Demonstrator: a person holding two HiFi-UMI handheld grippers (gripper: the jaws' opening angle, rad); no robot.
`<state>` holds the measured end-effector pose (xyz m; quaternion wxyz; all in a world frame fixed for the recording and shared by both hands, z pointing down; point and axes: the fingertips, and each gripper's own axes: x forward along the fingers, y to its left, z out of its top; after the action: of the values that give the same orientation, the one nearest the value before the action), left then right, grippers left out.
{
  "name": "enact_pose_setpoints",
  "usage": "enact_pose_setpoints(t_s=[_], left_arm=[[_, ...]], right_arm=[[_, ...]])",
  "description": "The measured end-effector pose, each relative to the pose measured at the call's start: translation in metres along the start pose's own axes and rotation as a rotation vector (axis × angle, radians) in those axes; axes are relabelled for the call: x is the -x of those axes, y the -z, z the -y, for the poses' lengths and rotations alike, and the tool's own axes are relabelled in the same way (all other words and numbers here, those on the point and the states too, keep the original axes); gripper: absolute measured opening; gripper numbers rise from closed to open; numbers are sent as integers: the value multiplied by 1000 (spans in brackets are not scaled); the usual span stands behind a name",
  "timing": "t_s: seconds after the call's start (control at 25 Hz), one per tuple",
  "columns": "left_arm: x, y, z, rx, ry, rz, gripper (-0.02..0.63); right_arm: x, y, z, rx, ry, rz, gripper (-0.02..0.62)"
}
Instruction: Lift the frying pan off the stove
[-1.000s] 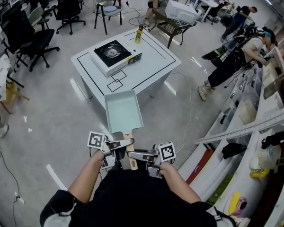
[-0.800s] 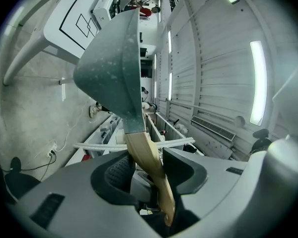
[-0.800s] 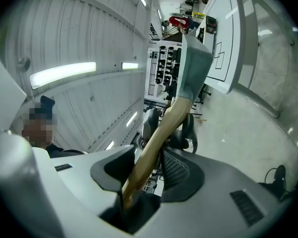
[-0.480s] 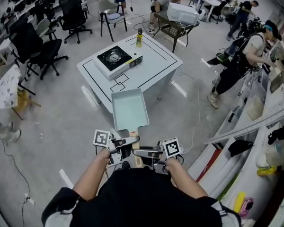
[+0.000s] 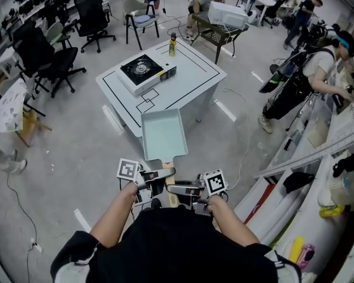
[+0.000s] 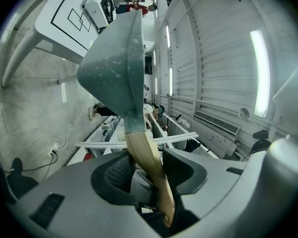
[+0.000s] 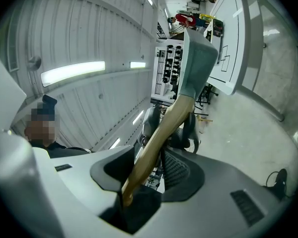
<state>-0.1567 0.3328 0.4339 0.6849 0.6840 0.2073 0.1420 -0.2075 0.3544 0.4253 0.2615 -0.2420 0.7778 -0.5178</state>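
Head view: I hold the rectangular teal frying pan (image 5: 163, 135) in the air in front of me, over the floor (image 5: 71, 158). It is well apart from the stove (image 5: 143, 71), which sits on the white bench (image 5: 194, 81) beyond it. The pan's open side faces up and its far edge points toward the bench.

A yellow bottle (image 5: 173, 45) stands upright near the bench's far edge, beside the stove.

Both tools meet at the pan's wooden handle (image 5: 169, 198), with the left hand-held gripper (image 5: 158, 175) slightly ahead of the right hand-held gripper (image 5: 178, 189).

Left gripper view: the jaws are pressed onto the handle, which runs up between the ribbed pads (image 6: 120, 171) to the pan body.

Right gripper view: the jaws likewise pinch the handle, which slants up between them toward the pan.
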Motion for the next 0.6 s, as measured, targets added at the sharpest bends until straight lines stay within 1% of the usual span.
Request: enact_pose_setpoints(t_s=[0.16, 0.4, 0.52, 0.6], left_arm=[[-3, 5, -1, 2, 0, 4, 175], [-8, 10, 0, 2, -3, 5, 181], [-11, 13, -1, -2, 5, 9, 181], [-14, 13, -1, -2, 6, 12, 181]], right_arm=[[5, 3, -3, 25, -5, -9, 177], [8, 6, -7, 6, -18, 5, 184], [13, 7, -9, 26, -17, 2, 187], [15, 7, -12, -3, -34, 15, 190]])
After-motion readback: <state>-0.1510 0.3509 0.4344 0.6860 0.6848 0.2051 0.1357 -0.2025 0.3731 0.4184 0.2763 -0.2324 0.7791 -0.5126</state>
